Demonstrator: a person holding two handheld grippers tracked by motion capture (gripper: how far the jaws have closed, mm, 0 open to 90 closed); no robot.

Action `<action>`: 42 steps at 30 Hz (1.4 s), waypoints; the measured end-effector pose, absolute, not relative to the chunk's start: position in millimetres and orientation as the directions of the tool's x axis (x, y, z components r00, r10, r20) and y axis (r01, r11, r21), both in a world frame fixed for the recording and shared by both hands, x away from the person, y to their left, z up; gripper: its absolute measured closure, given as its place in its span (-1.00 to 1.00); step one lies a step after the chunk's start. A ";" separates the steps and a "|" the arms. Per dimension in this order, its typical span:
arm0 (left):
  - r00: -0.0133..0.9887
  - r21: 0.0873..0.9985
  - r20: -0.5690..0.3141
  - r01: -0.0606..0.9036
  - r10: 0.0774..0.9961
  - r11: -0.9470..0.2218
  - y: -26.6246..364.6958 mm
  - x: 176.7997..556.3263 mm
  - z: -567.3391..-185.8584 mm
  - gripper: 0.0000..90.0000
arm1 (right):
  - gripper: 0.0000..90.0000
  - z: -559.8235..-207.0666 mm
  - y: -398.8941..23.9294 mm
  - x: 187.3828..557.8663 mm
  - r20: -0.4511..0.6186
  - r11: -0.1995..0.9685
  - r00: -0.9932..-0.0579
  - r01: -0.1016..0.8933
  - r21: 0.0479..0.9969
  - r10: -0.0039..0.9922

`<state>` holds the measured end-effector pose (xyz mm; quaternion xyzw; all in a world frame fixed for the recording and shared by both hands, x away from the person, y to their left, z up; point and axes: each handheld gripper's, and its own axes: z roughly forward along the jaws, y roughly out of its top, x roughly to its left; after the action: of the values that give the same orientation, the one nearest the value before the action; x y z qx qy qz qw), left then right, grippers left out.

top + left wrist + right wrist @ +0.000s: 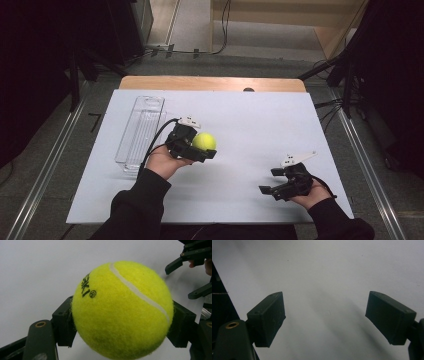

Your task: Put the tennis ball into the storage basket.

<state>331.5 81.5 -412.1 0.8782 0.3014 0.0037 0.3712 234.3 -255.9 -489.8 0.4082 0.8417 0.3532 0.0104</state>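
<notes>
Just right of the clear plastic tray [141, 131], above the white sheet [250, 120] that covers the table, the left gripper [204, 146] holds a yellow tennis ball [204, 141]; its jaws are clamped on the ball's two sides, and the ball sits between them, off the sheet. In the left gripper view the ball [122, 308] is pressed between the two black pads — one at its lower left, one at its right; a white seam curves across its upper face and black printed letters show on its left side. The person's left hand [162, 161] grips the tool from behind, in a dark sleeve; a black cable trails from the gripper back toward the tray. The tray lies lengthwise along the sheet's left edge, with the ball near its right wall but not touching it.

Well to the right of the tray, near the sheet's front right corner, the right gripper [272, 181] rests low in the person's right hand [312, 196]; its jaws are spread wide with nothing between them. In the right gripper view the two pads [267, 320] stand far apart over bare white sheet — no object in the gap. The left gripper view also catches that right gripper [192, 270] at its upper right corner, well apart from the ball.
</notes>
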 end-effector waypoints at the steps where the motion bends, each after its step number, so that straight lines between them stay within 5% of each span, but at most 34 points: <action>1: 0.819 0.655 -0.215 0.526 0.532 -0.543 82.5 332.1 -412.0 -0.43 | -0.69 -489.9 -255.9 234.3 0.271 0.417 -0.667 0.680 0.603 0.694; 42: 0.759 0.637 -0.225 0.589 0.611 -0.497 120.3 350.8 -408.2 -0.43 | -0.69 -489.5 -255.7 234.4 0.272 0.418 -0.672 0.674 0.609 0.688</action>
<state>350.8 120.3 -408.2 0.8649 0.3470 0.0151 0.3623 234.4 -255.7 -489.5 0.4047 0.8419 0.3569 0.0099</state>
